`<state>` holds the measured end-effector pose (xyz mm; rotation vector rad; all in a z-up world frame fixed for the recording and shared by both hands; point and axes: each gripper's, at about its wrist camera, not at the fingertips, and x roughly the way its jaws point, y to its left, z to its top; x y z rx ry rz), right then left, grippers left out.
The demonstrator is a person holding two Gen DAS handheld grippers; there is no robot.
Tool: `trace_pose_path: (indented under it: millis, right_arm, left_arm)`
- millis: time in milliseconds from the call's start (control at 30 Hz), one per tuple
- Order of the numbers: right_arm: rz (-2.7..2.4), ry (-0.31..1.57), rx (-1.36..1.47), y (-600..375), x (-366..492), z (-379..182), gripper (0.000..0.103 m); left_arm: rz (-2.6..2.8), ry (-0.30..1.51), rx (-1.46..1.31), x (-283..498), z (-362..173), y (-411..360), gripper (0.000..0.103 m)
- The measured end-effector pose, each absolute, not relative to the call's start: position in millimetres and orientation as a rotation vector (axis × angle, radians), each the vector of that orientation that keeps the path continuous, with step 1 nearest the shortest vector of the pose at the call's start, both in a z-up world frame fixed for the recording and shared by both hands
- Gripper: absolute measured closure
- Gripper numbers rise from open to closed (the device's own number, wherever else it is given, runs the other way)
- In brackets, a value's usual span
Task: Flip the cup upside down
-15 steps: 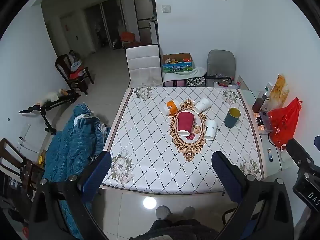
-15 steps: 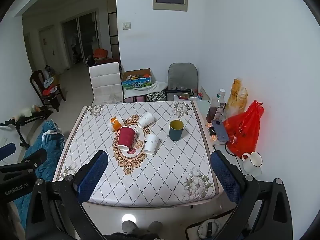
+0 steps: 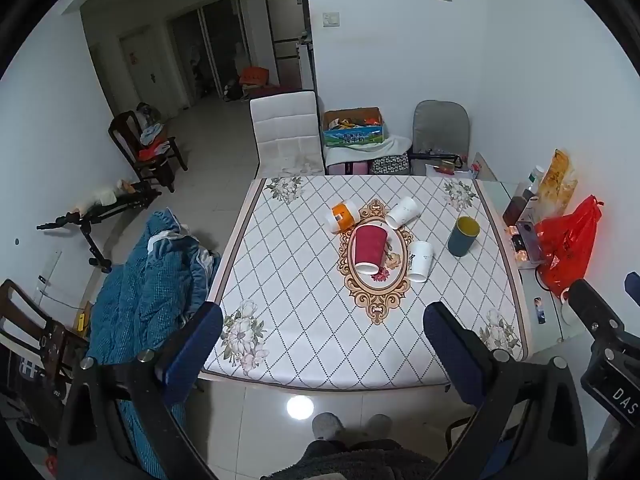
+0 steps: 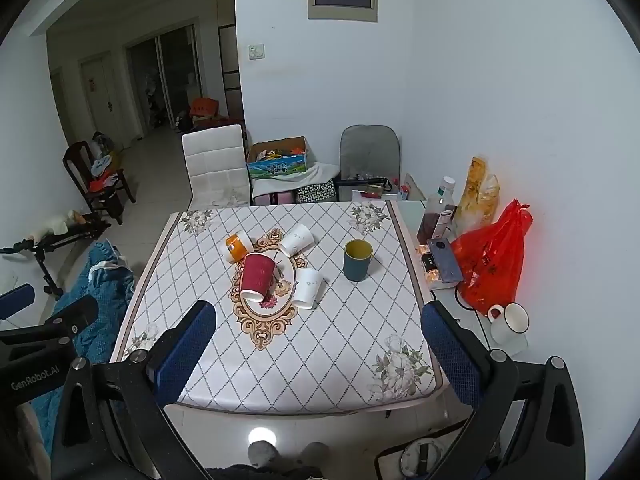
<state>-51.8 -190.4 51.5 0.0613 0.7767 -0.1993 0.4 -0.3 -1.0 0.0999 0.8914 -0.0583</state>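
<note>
A dark teal cup (image 3: 463, 235) with a yellow inside stands upright, mouth up, on the right part of the table (image 3: 304, 320); it also shows in the right wrist view (image 4: 357, 260). A red cup (image 3: 370, 249) stands mouth down at the table's middle. Two white cups (image 3: 403, 212) (image 3: 420, 261) and an orange-and-white cup (image 3: 342, 216) stand mouth down around it. My left gripper (image 3: 322, 336) is open and empty, held high in front of the table's near edge. My right gripper (image 4: 318, 338) is open and empty, equally far back.
A glass side table (image 4: 472, 304) on the right carries a red bag (image 4: 494, 258), bottles and a white mug (image 4: 510, 322). A white chair (image 3: 286, 134) and a grey chair (image 3: 440, 132) stand behind the table. A blue blanket (image 3: 148, 280) lies on the left.
</note>
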Motion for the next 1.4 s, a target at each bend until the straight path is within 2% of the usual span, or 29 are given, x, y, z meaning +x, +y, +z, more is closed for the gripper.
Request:
trace_pose_path:
  millis: [1400]
  right_arm:
    - [-0.19,0.794,0.081,-183,-34,40,0.0]
  left_arm:
    - [-0.054,0.884,0.12,37,7,-2,0.0]
